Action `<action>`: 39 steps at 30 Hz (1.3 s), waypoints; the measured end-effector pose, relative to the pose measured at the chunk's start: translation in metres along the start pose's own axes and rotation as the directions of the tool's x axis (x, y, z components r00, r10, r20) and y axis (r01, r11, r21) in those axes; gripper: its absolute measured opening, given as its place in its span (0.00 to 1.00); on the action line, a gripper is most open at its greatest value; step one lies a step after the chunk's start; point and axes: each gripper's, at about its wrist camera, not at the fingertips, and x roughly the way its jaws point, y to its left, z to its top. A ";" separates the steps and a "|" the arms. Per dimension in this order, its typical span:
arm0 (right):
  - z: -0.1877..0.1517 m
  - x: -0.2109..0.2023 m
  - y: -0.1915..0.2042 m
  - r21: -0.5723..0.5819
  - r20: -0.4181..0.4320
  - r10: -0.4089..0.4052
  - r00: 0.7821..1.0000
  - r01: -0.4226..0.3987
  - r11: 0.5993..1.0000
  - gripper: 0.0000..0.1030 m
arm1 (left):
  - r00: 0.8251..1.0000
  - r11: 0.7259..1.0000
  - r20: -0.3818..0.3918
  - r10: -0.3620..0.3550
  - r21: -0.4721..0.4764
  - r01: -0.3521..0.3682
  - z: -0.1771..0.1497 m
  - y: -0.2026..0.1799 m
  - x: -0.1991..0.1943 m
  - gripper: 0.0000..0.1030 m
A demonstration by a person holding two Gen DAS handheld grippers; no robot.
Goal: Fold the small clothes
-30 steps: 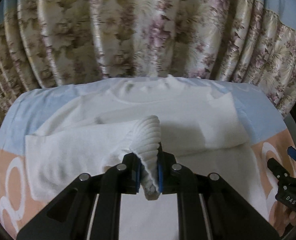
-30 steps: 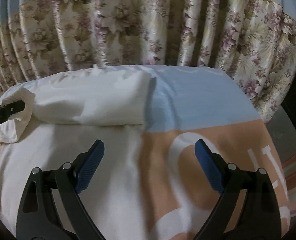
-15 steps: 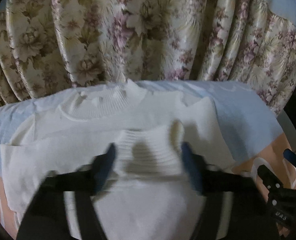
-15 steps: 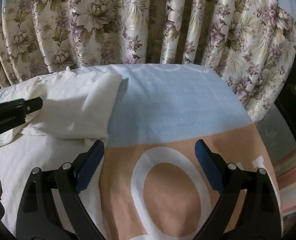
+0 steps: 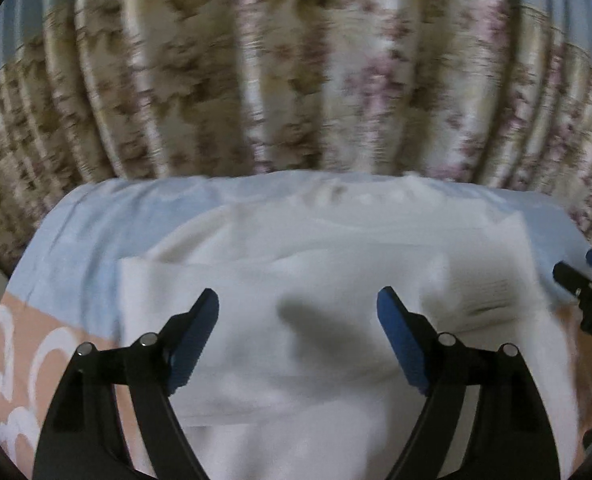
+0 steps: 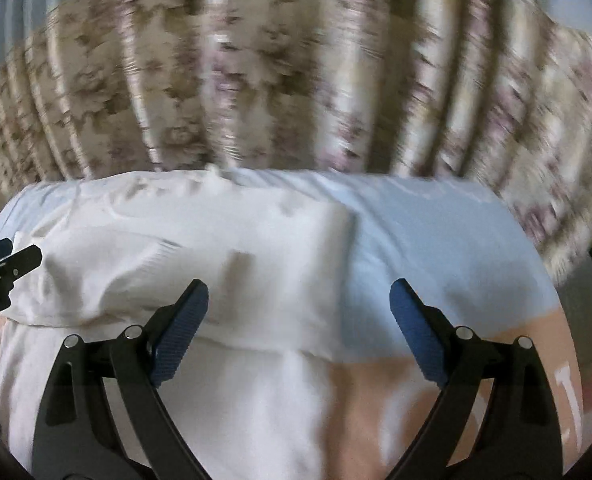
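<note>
One white sweater (image 5: 336,264), folded, with one ribbed cuff (image 5: 484,292) showing. Two grippers: left (image 5: 298,336) and right (image 6: 299,320), each with two blue pads (image 6: 182,332). One bedsheet (image 6: 436,248), blue and peach. One floral curtain (image 5: 296,80) behind. One white letter (image 6: 572,396) legible on peach.

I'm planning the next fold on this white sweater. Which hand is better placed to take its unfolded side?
Probably the right. The right tool hangs open at the white sweater's free edge; the left tool, jaws opening and empty, sits mid-garment.
</note>
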 end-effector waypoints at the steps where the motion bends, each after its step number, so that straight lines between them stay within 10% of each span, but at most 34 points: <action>1: 0.005 0.009 0.011 -0.027 -0.006 0.015 1.000 -0.015 1.000 0.89 | 1.000 1.000 -0.005 0.017 -0.009 -0.017 -0.002 0.010 0.002 0.79; 10: 0.015 0.068 0.039 -0.039 -0.127 0.011 0.992 -0.017 0.999 0.76 | 0.996 0.993 -0.028 0.086 -0.073 -0.088 -0.013 0.069 0.016 0.79; 18: 0.008 0.073 0.044 -0.007 -0.165 0.073 0.984 -0.075 0.997 0.15 | 0.995 0.992 -0.053 0.082 -0.093 -0.086 -0.021 0.070 0.030 0.79; 25: 0.027 0.058 0.014 -0.022 -0.076 -0.022 0.997 0.020 1.000 0.11 | 0.995 0.992 -0.040 0.088 -0.091 -0.091 -0.014 0.065 0.031 0.79; 39: -0.007 0.076 -0.045 0.006 -0.163 -0.136 0.977 0.139 0.990 0.13 | 0.984 0.983 -0.083 0.160 -0.079 -0.167 -0.017 0.064 0.058 0.83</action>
